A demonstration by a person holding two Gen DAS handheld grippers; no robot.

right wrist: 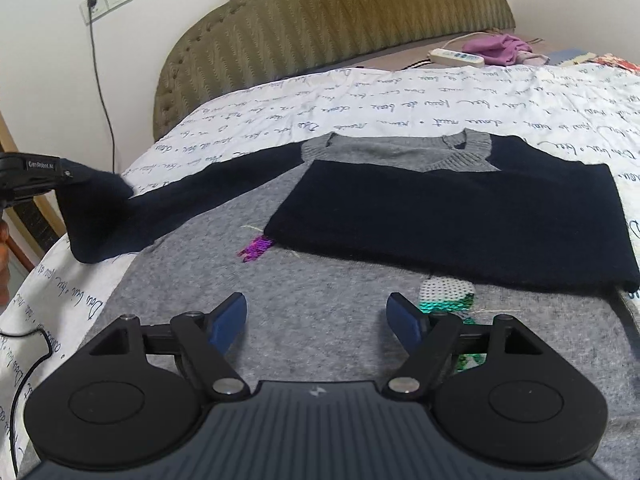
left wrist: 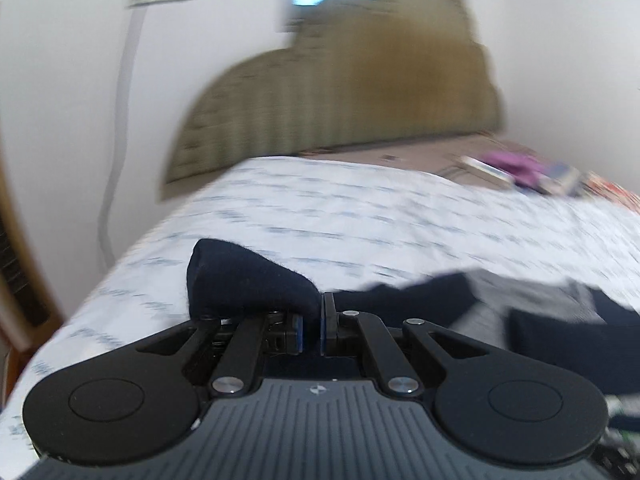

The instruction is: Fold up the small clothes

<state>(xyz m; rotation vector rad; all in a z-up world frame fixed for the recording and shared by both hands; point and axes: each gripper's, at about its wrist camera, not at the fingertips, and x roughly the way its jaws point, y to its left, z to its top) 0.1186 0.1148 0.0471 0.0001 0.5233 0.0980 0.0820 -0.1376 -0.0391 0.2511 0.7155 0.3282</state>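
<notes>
A small grey sweater (right wrist: 304,280) with navy sleeves lies flat on the bed. Its right navy sleeve (right wrist: 472,220) is folded across the chest. My left gripper (left wrist: 311,320) is shut on the cuff of the left navy sleeve (left wrist: 248,276) and holds it lifted; it also shows at the left edge of the right wrist view (right wrist: 76,176), with the left sleeve (right wrist: 168,204) stretched out from the body. My right gripper (right wrist: 322,320) is open and empty, low over the sweater's grey hem.
The bed has a white sheet with script print (right wrist: 360,108) and an olive padded headboard (right wrist: 340,16). A power strip (right wrist: 456,57) and purple cloth (right wrist: 500,49) lie near the headboard. A black cable (right wrist: 28,360) runs at the left edge. The left wrist view is motion-blurred.
</notes>
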